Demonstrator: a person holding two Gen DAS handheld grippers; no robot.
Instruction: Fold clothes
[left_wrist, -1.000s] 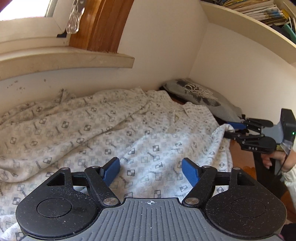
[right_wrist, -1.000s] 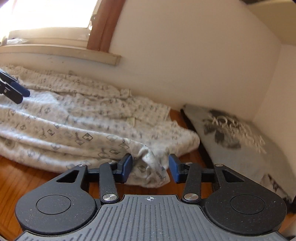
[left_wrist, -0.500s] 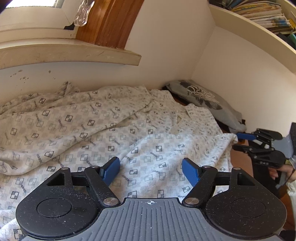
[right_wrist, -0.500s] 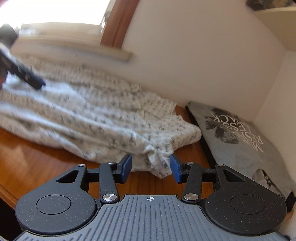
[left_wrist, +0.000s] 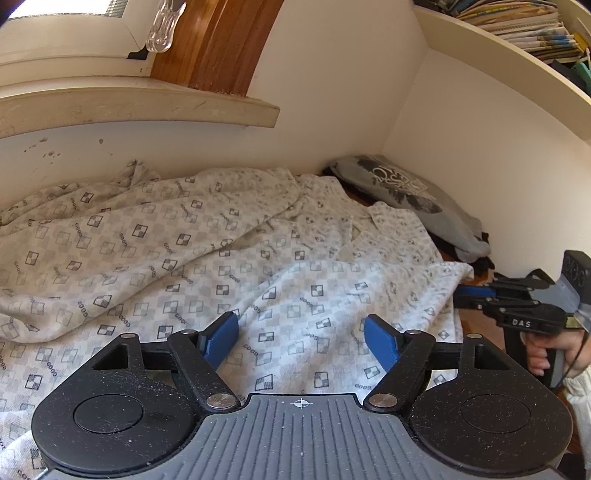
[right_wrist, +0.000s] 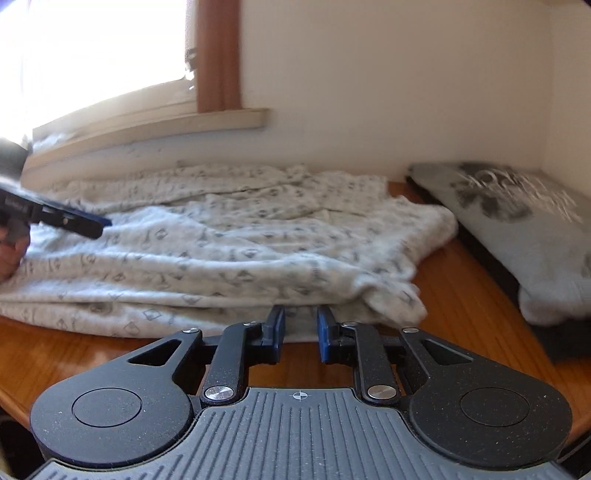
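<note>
A crumpled white cotton shirt printed with small grey squares (left_wrist: 229, 258) lies spread across the brown wooden table (right_wrist: 465, 295), left of a folded grey printed T-shirt (left_wrist: 410, 195). The left gripper (left_wrist: 301, 341) hangs wide apart over the near cloth. The right gripper (right_wrist: 301, 332) is closing at the shirt's near hem; nothing looks pinched yet. The step seems to be taking hold; next, catch the edge firmly before lifting.

- Left wrist camera: low and close above the patterned garment (left_wrist: 229, 251), facing the far corner.
- Right wrist camera: at the table's (right_wrist: 461, 306) near-right edge, facing the garment too.
</note>
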